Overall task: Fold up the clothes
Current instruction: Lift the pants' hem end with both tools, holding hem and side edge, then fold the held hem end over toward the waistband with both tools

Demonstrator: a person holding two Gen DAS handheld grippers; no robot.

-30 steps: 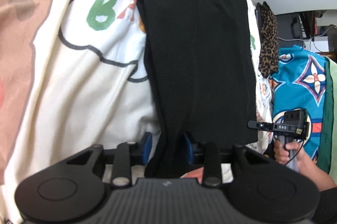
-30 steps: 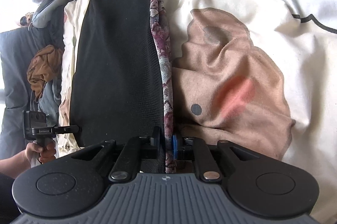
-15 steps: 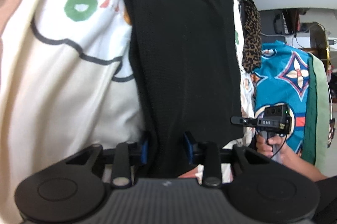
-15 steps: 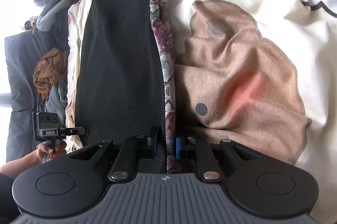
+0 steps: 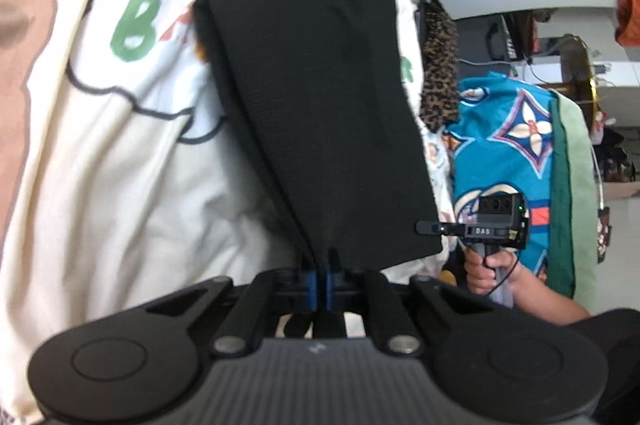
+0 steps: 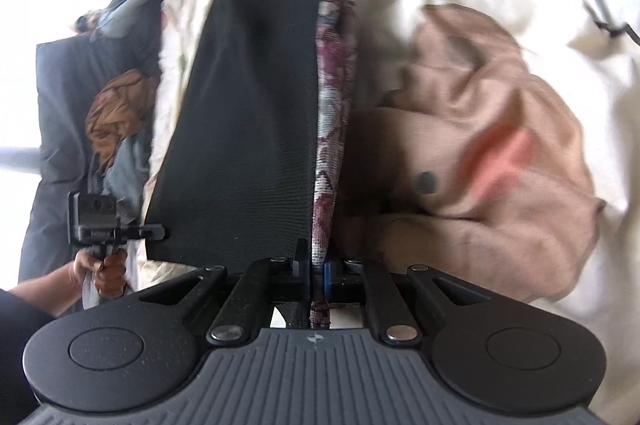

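A: Gripping the near edge of a long black garment [image 5: 320,97], the left gripper [image 5: 320,271] has just pinched its jaws closed, a bunched corner of the cloth caught between the blue pads. The piece runs away from the camera across a cream bedsheet [image 5: 120,185] with a cartoon print.

B: And the right gripper [image 6: 316,271]?

A: Its jaws have just been closing too — nearly together now, clamping the other near corner, where a patterned maroon lining [image 6: 332,105] shows along the black fabric's right edge.

B: So which step is this?

A: Apparently the start of a fold: both near corners seized. The next move likely calls for carrying them together toward the far end, keeping the edge taut and level.

B: Anything unclear?

A: The garment's far end is cut off at the top of both views — what kind of clothing it is cannot be told.
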